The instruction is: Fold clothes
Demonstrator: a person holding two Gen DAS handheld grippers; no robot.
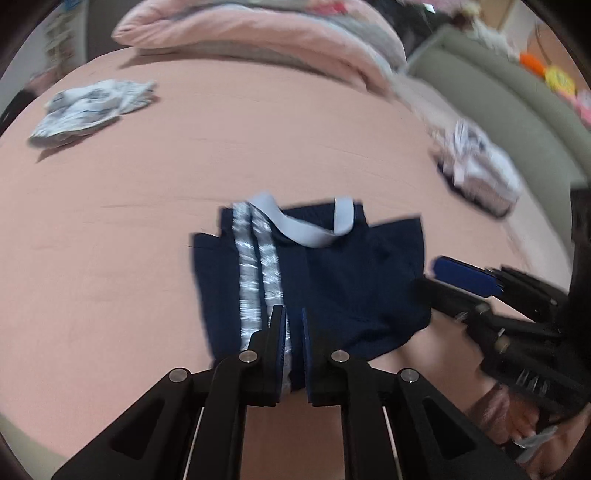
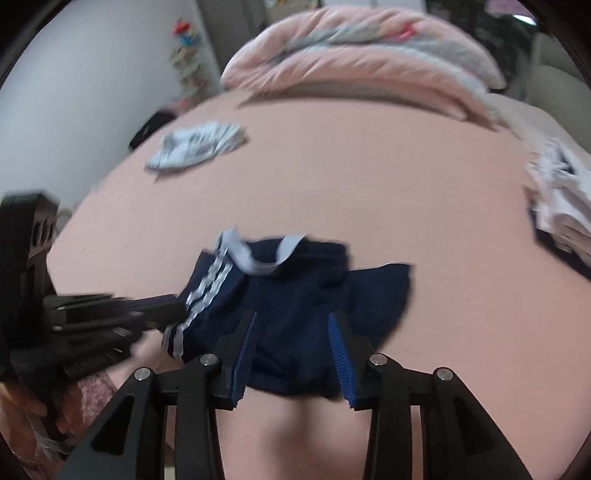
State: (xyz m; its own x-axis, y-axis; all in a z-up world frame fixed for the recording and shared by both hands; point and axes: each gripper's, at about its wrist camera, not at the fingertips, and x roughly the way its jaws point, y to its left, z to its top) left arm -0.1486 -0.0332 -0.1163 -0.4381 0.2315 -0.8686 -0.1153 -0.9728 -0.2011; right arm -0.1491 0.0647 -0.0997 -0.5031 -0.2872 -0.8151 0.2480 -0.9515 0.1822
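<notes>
Both wrist cameras look forward and down from close above the bed's (image 1: 147,177) near edge toward the quilt (image 1: 258,33) at its far edge. Both views share the navy shorts (image 1: 332,280), and each catches the other claw at its side.

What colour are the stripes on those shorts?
Silvery white stripes on navy shorts, clearest in the left wrist view.

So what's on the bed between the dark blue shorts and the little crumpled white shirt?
Nothing but bare pink bedsheet between the navy shorts and the crumpled white garment. Both wrist views show that.
</notes>
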